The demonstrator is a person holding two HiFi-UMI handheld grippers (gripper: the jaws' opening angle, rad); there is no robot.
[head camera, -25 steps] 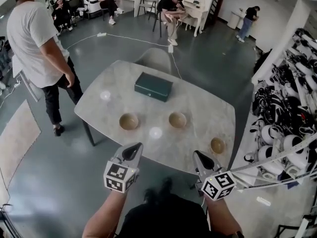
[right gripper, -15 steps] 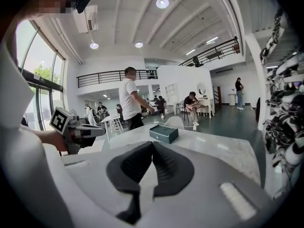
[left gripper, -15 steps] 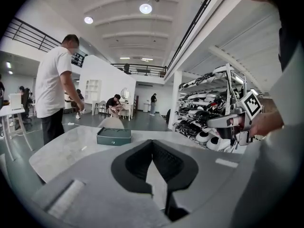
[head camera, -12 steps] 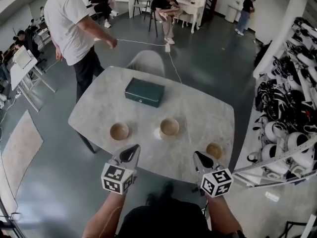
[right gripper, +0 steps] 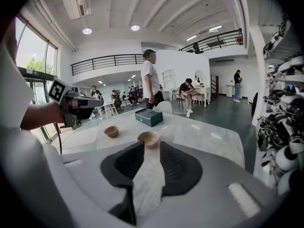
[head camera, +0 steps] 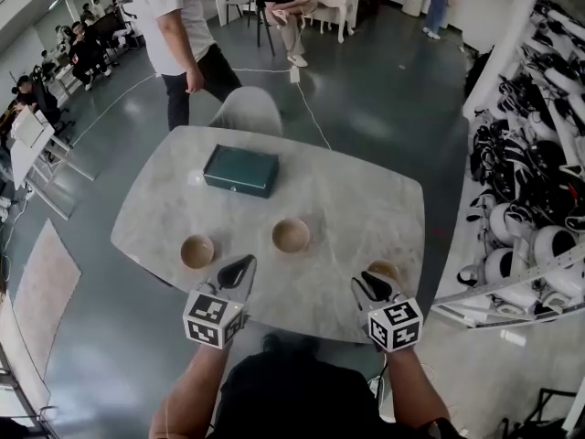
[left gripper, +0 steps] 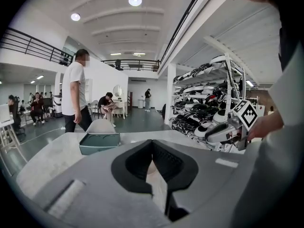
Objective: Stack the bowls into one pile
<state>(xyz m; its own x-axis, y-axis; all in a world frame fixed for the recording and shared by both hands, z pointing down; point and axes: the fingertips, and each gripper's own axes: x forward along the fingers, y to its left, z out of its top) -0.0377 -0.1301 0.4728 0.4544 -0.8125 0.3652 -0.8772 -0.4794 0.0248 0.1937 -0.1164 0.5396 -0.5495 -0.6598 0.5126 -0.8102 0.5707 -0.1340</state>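
Three tan bowls stand apart on the marble table (head camera: 366,199): a left bowl (head camera: 196,251), a middle bowl (head camera: 291,236) and a right bowl (head camera: 386,269) partly hidden behind my right gripper (head camera: 366,283). My right gripper's jaws have just been opening and stand apart with nothing between them. In the right gripper view the middle bowl (right gripper: 148,137) shows past the jaw gap and the left bowl (right gripper: 111,131) lies further left. My left gripper (head camera: 243,263) hovers over the near table edge between the left and middle bowls, shut and empty.
A dark green box (head camera: 241,170) lies on the far half of the table. A pale chair (head camera: 245,112) and a standing person (head camera: 178,16) are at the far side. Racks of shoes (head camera: 530,154) line the right.
Both grippers have moved forward and lower toward the table's near edge. The right jaws have parted. The standing person has walked round to the far side of the table.
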